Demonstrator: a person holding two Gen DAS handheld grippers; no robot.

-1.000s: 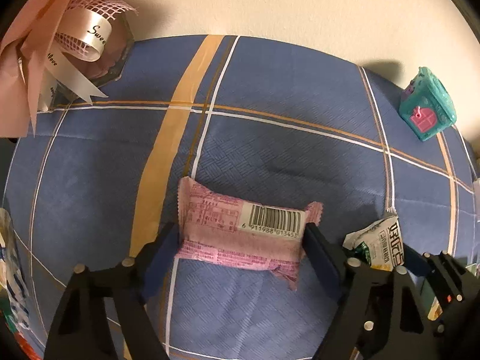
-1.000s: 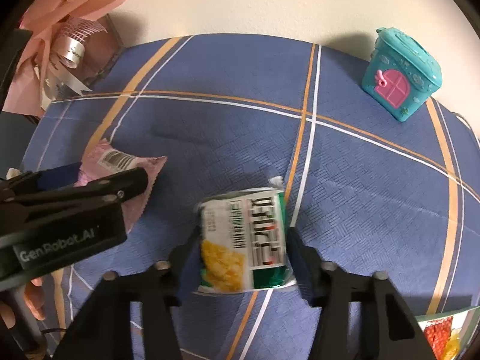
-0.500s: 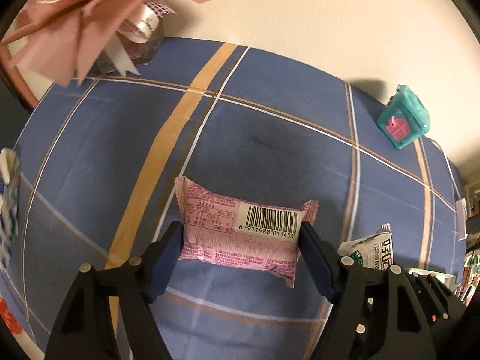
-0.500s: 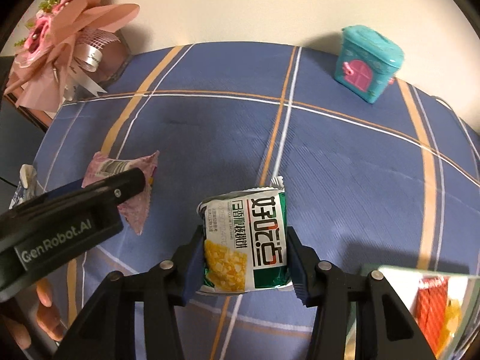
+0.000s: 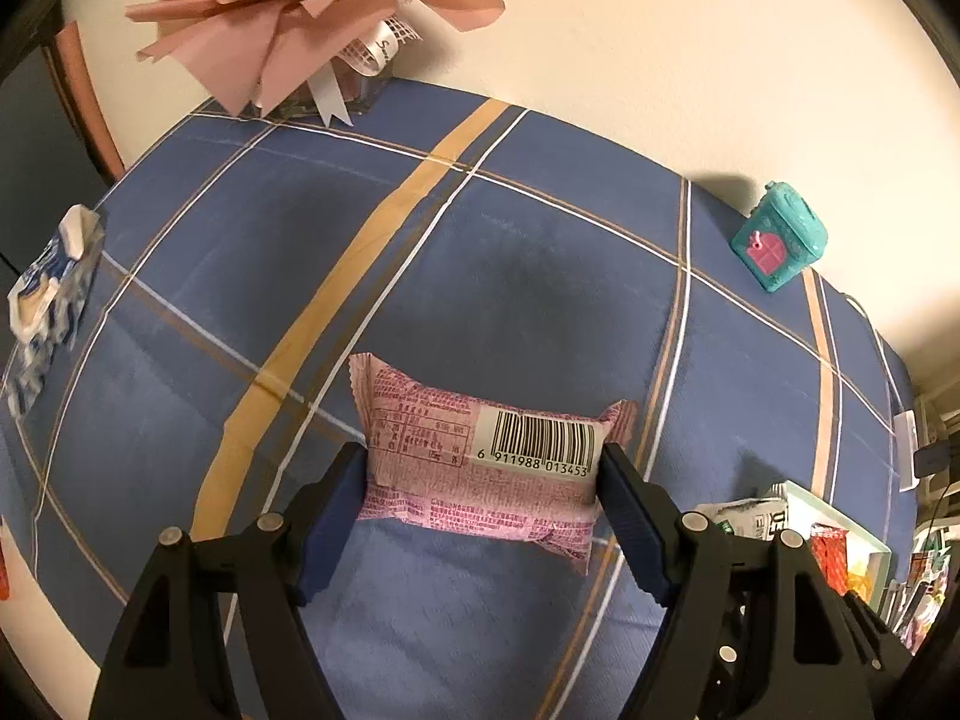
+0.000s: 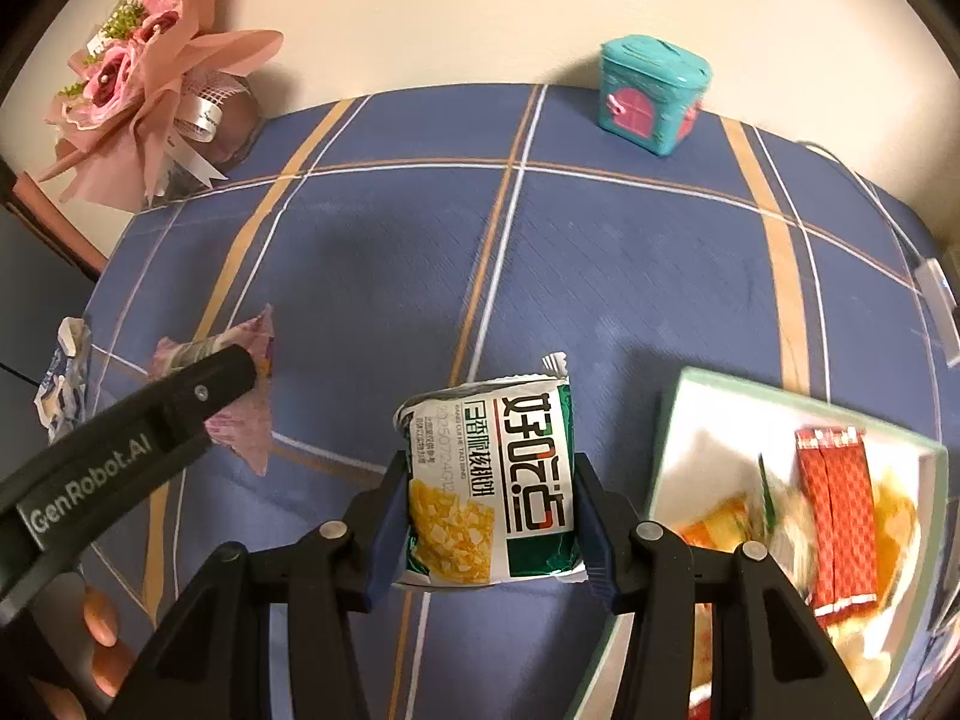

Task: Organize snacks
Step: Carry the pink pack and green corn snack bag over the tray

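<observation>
- Bouquet (image 6: 150,90) at the table's (image 6: 630,276) far left corner, toy house (image 6: 651,96) far right.
- Tray (image 6: 672,420) of snacks near right, beside the corn-snack packet (image 6: 489,480).
- Wafer packet (image 5: 480,456) left of that.

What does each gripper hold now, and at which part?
Left gripper: pink snack pack, fingers on its short ends. Right gripper: green-and-white snack pack, fingers on its side edges.

I have raised both packets off the tablecloth (image 5: 540,276): the pink packet (image 5: 480,462) in my left gripper (image 5: 483,510), the green packet (image 6: 489,480) in my right gripper (image 6: 486,531). The tray (image 6: 672,420) has entered the right view.
</observation>
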